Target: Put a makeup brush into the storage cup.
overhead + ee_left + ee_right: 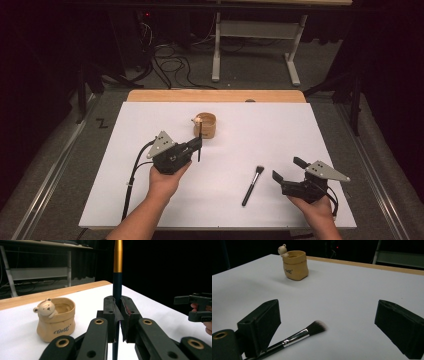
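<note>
Carrying a gold-and-dark brush handle [117,277] clamped in left gripper [198,145] toward bear pot [205,125] at frame centre, right gripper [286,171] spread empty; next, lowering it in upright.

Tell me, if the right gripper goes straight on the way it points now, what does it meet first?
Most likely the makeup brush: it lies on the white table just ahead of the open right gripper, near one jaw. The bear pot stands much farther off.
</note>
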